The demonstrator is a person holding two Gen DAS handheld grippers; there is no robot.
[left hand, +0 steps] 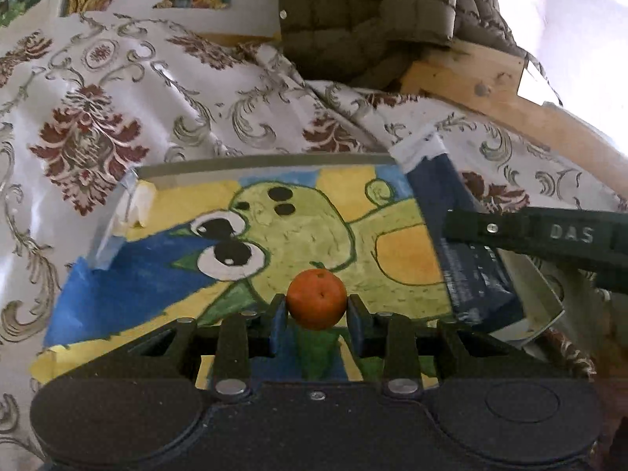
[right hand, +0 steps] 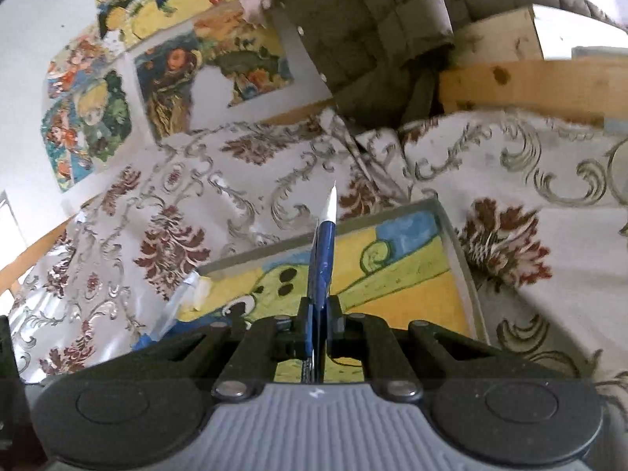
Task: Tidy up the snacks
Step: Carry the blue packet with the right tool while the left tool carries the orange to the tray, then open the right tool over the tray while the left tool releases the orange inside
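- A cream damask cloth [left hand: 165, 90] with dark red floral medallions and grey scrolls lies rumpled over the bench, its folds glossy.
- On it lies a flat painted board [left hand: 298, 227], matte and brush-streaked: a yellow-green cartoon creature with large black-and-white eyes on blue and yellow fields, its edges bound in peeling blue and pale tape.
- The left gripper [left hand: 317, 306] tilts down over the board; its fingers [left hand: 279, 316] clamp a small round orange fruit [left hand: 317, 303] with a dimpled skin.
- Beside the board's right edge, the right gripper [right hand: 321, 314], also tilted downwards, has its fingers [right hand: 335, 314] pressed nearly together on a flat dark blue snack packet [right hand: 322, 259], held edge-on with its white sealed tip pointing away.
- An olive quilted jacket [left hand: 353, 11] hangs behind, over a pale wooden beam [left hand: 471, 78].
- Colourful cartoon paintings [right hand: 98, 117] cover the white wall.
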